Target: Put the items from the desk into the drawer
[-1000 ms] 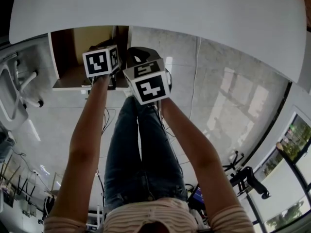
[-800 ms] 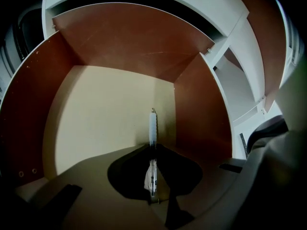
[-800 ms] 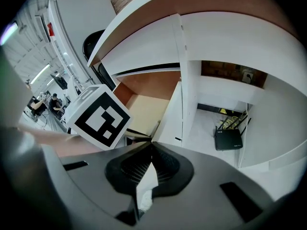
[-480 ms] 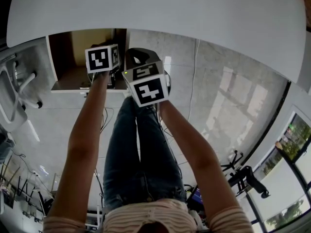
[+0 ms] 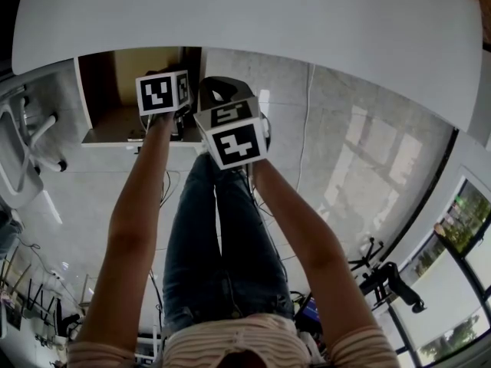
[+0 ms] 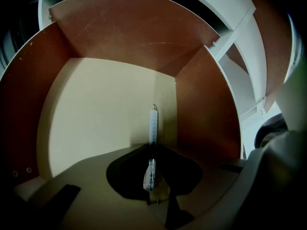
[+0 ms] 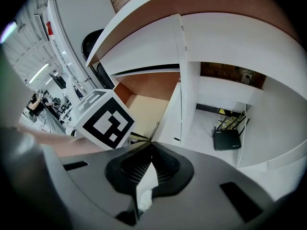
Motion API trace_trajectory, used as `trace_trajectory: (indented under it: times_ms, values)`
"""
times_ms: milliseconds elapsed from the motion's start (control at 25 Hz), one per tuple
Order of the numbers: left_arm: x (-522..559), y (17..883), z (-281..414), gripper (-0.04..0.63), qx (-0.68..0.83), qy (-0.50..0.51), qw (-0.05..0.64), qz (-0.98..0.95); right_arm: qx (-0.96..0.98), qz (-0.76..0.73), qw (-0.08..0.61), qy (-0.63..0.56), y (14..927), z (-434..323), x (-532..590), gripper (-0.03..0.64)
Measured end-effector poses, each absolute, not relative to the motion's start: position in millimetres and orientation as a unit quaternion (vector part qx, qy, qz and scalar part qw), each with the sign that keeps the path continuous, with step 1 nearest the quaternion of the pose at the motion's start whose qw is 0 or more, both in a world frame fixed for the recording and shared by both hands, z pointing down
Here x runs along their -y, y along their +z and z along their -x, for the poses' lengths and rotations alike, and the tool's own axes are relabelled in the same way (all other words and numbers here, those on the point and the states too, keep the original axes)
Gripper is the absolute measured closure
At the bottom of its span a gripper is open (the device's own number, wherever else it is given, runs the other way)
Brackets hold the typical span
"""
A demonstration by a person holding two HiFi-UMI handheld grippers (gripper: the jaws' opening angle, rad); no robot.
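Plastic pen (image 6: 153, 134) pinched between near-closed left fingers (image 6: 125, 174)

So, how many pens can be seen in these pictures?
1. The pen is gripped between the jaws of the left gripper, its tip pointing into the open drawer. The desk top shows none; others may be hidden.
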State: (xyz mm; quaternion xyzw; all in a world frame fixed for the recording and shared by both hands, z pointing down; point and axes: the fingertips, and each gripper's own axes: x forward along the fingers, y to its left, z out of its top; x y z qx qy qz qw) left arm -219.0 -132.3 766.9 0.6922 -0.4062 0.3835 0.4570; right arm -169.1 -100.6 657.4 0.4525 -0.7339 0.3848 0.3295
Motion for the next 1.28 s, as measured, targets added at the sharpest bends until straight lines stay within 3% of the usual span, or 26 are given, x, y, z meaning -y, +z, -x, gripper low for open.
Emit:
trace_trajectory:
  times_ms: [560,960,1280]
  values:
    - [136.2,726.7,226.7,0.526,0.425,0.346,0.442,-0.710,0.734,-0.460,0.321,0.384,639.7,163.7,100.5,0.600]
    - [138.6,651.6,232.0,0.584,0.428,0.298,0.398,-0.755,0.755,-0.473,0.275,0.362,585.1,166.3,108.4,0.600]
    - [136.5,579.2,231.8,0.586,0.433,0.252,0.344,-0.794,0.772,-0.482,0.228,0.345,531.2,163.2,112.7,0.600]
